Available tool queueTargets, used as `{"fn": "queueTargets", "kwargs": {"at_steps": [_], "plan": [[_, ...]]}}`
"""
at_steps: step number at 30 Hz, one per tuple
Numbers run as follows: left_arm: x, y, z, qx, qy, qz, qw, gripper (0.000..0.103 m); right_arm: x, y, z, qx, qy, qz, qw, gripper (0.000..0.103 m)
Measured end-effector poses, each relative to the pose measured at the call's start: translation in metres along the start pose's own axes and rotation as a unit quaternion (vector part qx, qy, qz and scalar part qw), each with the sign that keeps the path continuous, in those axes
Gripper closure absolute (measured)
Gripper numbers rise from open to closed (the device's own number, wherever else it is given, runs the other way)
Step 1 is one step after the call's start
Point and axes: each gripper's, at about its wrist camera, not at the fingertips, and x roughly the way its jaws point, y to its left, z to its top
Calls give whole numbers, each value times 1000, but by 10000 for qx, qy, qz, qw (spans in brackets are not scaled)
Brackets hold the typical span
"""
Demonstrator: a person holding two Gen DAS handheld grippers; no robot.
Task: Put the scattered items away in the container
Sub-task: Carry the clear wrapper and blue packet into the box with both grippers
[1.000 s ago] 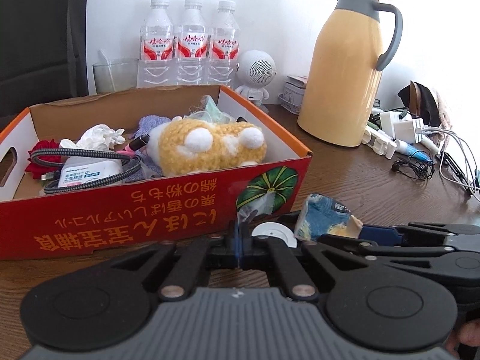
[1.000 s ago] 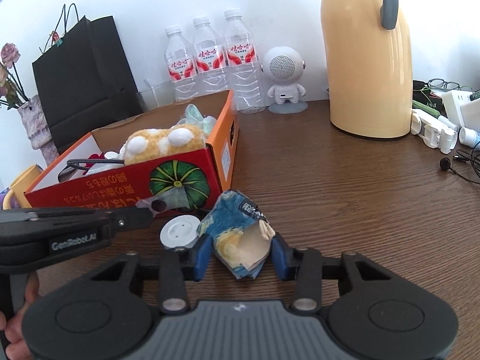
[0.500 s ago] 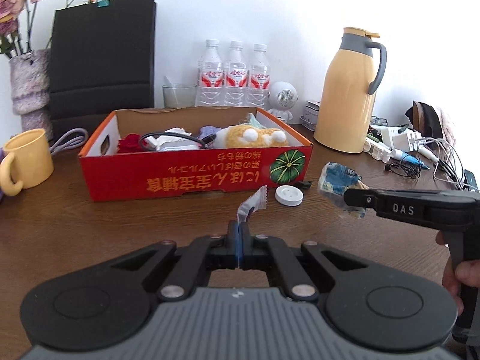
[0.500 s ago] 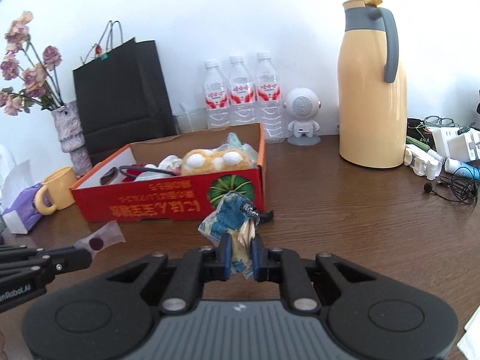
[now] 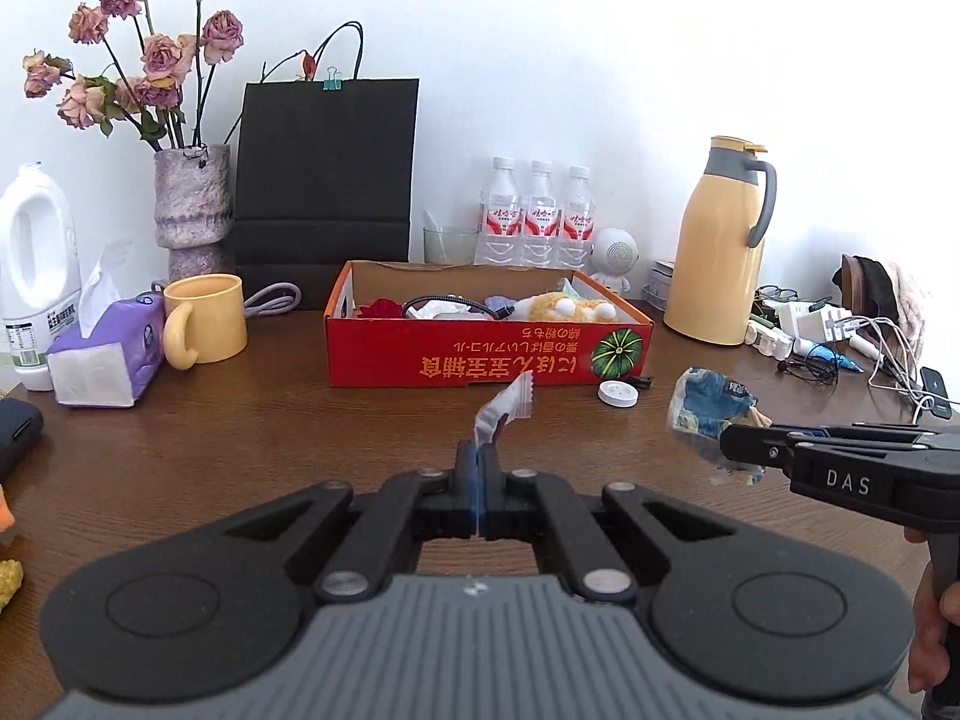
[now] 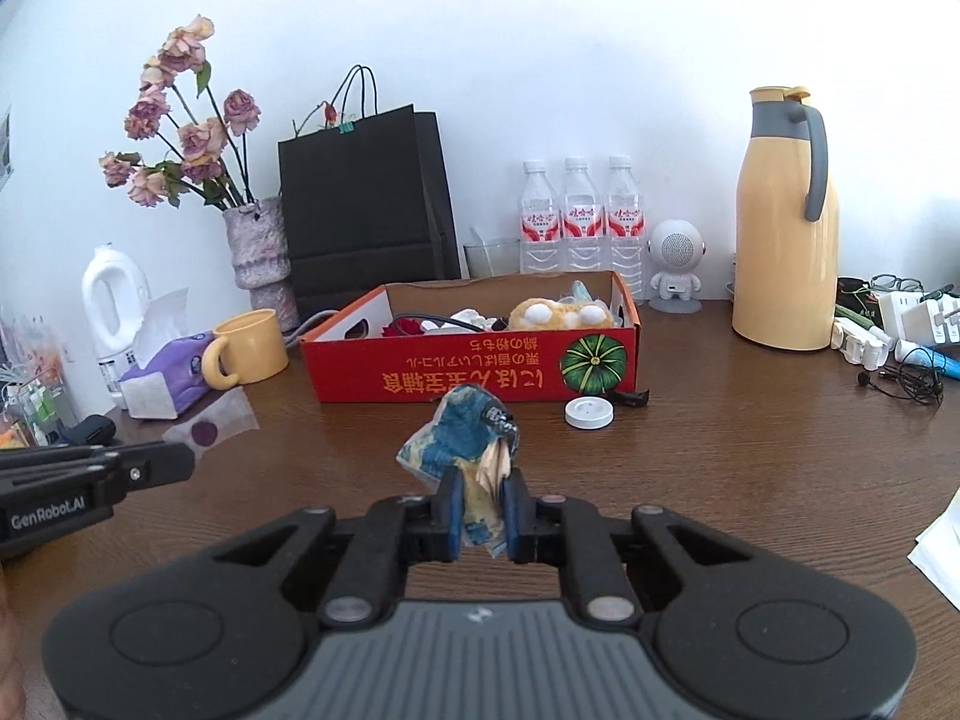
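The fingers [image 5: 465, 468] of the left gripper [image 5: 478, 462] are pressed together on the lower edge of a small clear sachet [image 5: 503, 411], which is held upright above the brown surface [image 5: 240, 444]; in the right wrist view the same sachet [image 6: 210, 427] is seen flat-on, with a dark round spot on it. At the far left of the surface a white jug [image 5: 37, 276] is stood, with a purple tissue pack [image 5: 108, 348] just beside it and a yellow mug [image 5: 204, 327] touching that pack. Behind these a vase of dried roses [image 5: 191, 210] and a black paper bag [image 5: 327, 180] are placed against the wall. The red cardboard box [image 5: 489, 357] is set in the middle, well ahead of both grippers, and is already part-filled (a yellow plush toy [image 5: 567, 307], a coiled cable and a red flower can be made out). Three water bottles [image 5: 540, 216] and a small white speaker [image 5: 618, 258] are lined up behind it. A white round cap [image 5: 618, 391] is left lying on the surface just in front of the box's right corner. Further right, a crumpled blue packet [image 6: 465, 438] is pinched between the fingers [image 6: 454, 510] of the right gripper [image 6: 483, 519], clear of the surface. A yellow thermos jug [image 5: 723, 240] is stood beyond, and a tangle of chargers and cables [image 5: 840, 330] is spread at the far right.
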Motion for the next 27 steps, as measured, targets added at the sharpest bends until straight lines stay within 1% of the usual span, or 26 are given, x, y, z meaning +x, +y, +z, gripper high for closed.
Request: {"fn": "queueTargets", "kwargs": {"at_steps": [4, 7, 10, 13, 16, 19, 23, 27], "plan": [[-27, -5, -4, 32, -214, -64, 9997, 102, -21, 11, -6, -119, -61, 65, 9999, 90], [-41, -6, -8, 7, -298, -113, 9995, 102, -33, 18, -11, -160, -87, 108, 9998, 90], [-43, -4, -5, -45, -340, -133, 9993, 102, -40, 20, -10, -141, -117, 141, 9997, 90], [-35, 2, 8, -201, -416, -191, 9987, 102, -35, 19, 2, -97, -125, 211, 9997, 90], [-14, 9, 27, -301, -454, -301, 9981, 102, -23, 14, 23, -10, -172, 353, 9992, 90], [18, 16, 50, -342, -401, -341, 9980, 102, -1, 8, 49, -17, -292, 330, 9990, 90], [72, 25, 93, -410, -376, -388, 9977, 102, 48, -5, 93, 21, -401, 326, 9987, 90], [139, 37, 147, -362, -386, -221, 9984, 102, 109, -25, 151, 147, -465, 312, 9983, 90]]}}
